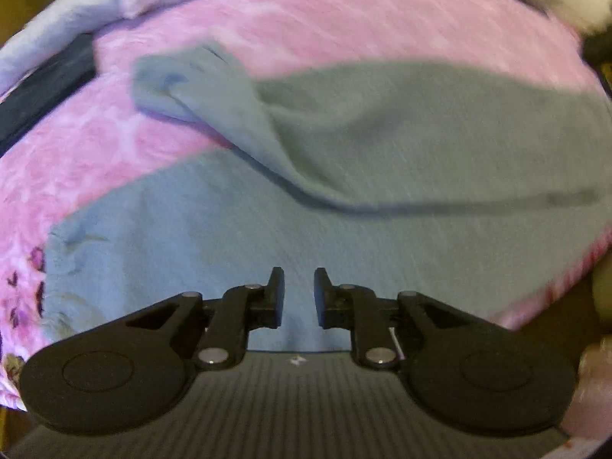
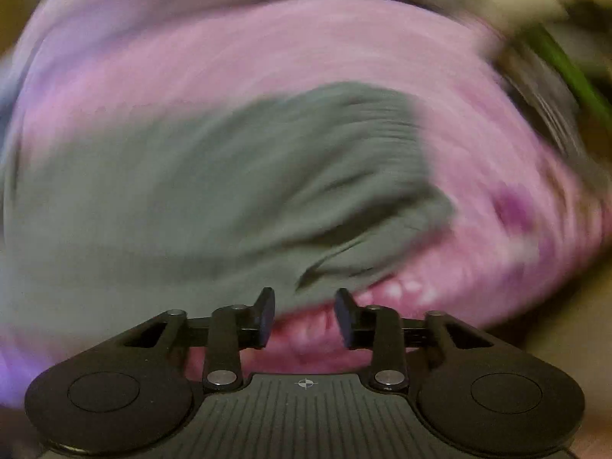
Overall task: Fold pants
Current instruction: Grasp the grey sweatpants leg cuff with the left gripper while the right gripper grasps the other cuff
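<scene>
Grey-blue pants (image 1: pixel 344 237) lie spread on a pink patterned bedspread (image 1: pixel 306 26). One part is folded over the other, and its crumpled end (image 1: pixel 172 84) reaches out onto the pink cover. My left gripper (image 1: pixel 299 279) hovers over the near part of the pants. Its jaws stand a narrow gap apart, open, with nothing between them. The right wrist view is heavily blurred. It shows the pants (image 2: pixel 210 191) as a grey mass on the bedspread (image 2: pixel 267 49). My right gripper (image 2: pixel 305 300) is open wider, over the near edge of the fabric, and holds nothing.
A dark flat object (image 1: pixel 46 88) lies at the bed's left edge. Pale grey bedding (image 1: pixel 76 19) is bunched along the far side. Something green (image 2: pixel 562 61) shows blurred at the upper right. The bed edge drops off at the lower right (image 1: pixel 554 306).
</scene>
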Motion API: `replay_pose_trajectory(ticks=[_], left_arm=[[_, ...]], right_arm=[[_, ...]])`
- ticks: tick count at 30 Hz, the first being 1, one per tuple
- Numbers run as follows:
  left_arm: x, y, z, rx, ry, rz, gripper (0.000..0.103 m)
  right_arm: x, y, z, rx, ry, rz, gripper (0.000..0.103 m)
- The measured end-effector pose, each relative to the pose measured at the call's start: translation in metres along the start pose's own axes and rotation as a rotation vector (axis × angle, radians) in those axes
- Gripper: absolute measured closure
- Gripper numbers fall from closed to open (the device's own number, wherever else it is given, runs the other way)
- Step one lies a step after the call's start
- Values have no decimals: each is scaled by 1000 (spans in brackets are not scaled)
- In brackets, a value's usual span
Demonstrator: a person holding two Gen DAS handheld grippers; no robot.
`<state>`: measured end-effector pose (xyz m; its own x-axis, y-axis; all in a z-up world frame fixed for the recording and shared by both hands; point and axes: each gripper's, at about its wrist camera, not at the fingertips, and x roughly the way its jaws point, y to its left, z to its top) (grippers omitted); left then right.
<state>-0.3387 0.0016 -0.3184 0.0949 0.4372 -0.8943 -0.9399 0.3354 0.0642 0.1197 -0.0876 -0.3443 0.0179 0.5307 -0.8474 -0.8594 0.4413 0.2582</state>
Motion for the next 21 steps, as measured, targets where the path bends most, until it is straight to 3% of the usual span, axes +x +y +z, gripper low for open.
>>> replay_pose_trajectory(ticks=[2,5,7,11,17,19,21], left_arm=[[4,13,20,-65,-41,24,81],[18,27,56,-130,-81,31,68],[32,33,86,-153,-111,22,60],[76,23,136,-77,-125,83,46],[167,22,194,-40,-18,229,45],[187,24,200,-20,21,274,48],[196,32,200,-1,38,267,90]], right_arm=[[9,-31,18,277,-35,67,64],[28,-58,37,456,-68,79,59],[38,-62,43,502,-89,68,57],[38,-70,48,533,-133,63,57],[49,-67,53,510,-138,31,57],[50,-66,52,499,-141,27,57],[52,-66,51,481,-132,29,61]])
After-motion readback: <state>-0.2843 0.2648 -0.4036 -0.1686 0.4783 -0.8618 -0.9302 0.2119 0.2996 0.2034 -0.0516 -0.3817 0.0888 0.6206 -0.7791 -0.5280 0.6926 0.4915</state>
